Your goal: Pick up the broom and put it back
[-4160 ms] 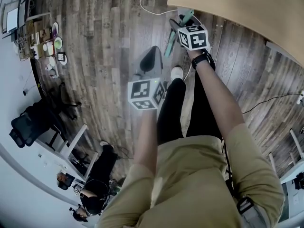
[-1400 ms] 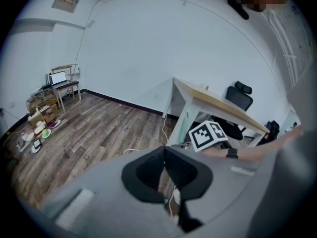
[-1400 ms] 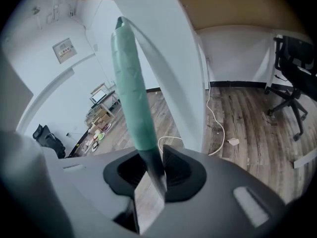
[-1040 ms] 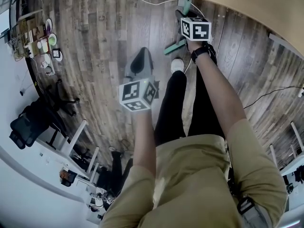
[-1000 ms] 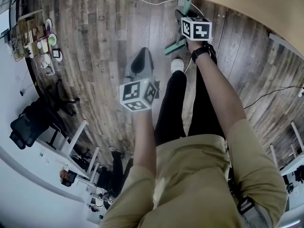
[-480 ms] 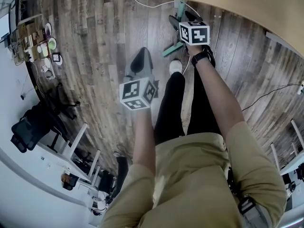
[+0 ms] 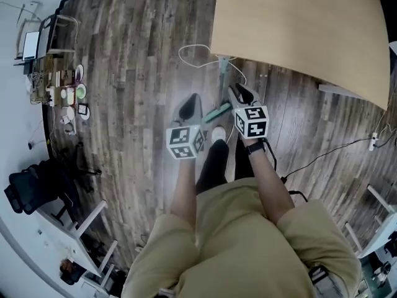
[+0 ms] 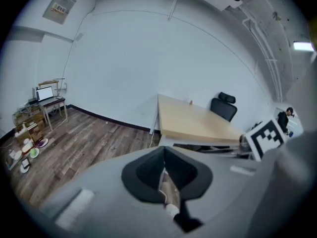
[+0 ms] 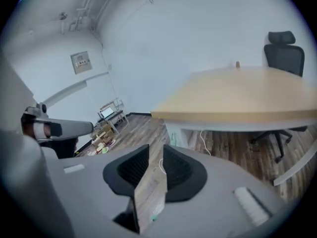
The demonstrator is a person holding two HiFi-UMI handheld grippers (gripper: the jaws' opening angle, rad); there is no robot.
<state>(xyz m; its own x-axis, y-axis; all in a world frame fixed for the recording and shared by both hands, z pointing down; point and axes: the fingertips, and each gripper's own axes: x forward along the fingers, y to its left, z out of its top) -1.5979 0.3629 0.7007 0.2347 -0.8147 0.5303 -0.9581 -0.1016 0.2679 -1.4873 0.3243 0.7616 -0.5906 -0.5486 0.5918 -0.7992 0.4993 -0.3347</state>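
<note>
The broom shows as a green bar (image 7: 217,112) lying on the wood floor just ahead of the person's shoe; the rest of it is hidden. Neither gripper holds it. In the head view my left gripper (image 7: 190,101) hangs left of the bar and my right gripper (image 7: 236,92) right of it, both well above the floor. The left gripper (image 8: 164,152) has its jaws together with only a thin slit between them. The right gripper (image 9: 157,150) has a wedge-shaped gap. Its jaws are closing with nothing between them, and only floor shows through.
A large light wooden table (image 7: 298,30) stands ahead and to the right, with its pale leg (image 7: 222,79) near the broom. A white cable (image 7: 198,51) loops on the floor beside it. An office chair (image 9: 285,51) stands behind the table. Clutter (image 7: 62,85) lines the left wall.
Both grippers have risen from near the floor, and the head view now looks from higher up. The green bar stays on the floor between them.
</note>
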